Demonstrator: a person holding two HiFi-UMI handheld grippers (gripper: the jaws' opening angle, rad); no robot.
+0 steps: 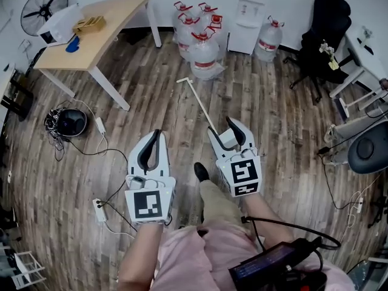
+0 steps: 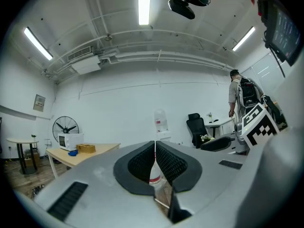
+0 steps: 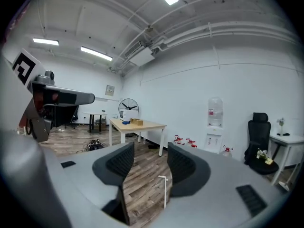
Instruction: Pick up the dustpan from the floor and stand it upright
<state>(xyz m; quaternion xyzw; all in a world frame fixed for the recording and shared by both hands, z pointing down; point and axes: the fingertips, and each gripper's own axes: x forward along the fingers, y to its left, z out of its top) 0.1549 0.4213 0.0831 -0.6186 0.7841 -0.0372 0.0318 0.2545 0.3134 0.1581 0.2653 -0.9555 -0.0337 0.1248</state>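
Observation:
The dustpan lies flat on the wood floor: its long white handle [image 1: 199,103] runs from the far left back toward me, and the white pan [image 1: 227,139] sits at the tips of my right gripper [image 1: 225,126]. That gripper is open and holds nothing. In the right gripper view the handle [image 3: 165,191] shows low between the spread jaws of the right gripper [image 3: 151,156], pointing away. My left gripper [image 1: 157,133] hovers to the left of the pan, shut and empty. In the left gripper view the left gripper [image 2: 155,146] has its pads pressed together.
Several large water bottles [image 1: 201,44] stand beyond the handle's far end, next to a water dispenser [image 1: 248,11]. A wooden table [image 1: 115,14] is at the far left, an office chair [image 1: 324,35] at the far right. A power strip [image 1: 100,210] with cables lies left. My shoe [image 1: 201,171] is between the grippers.

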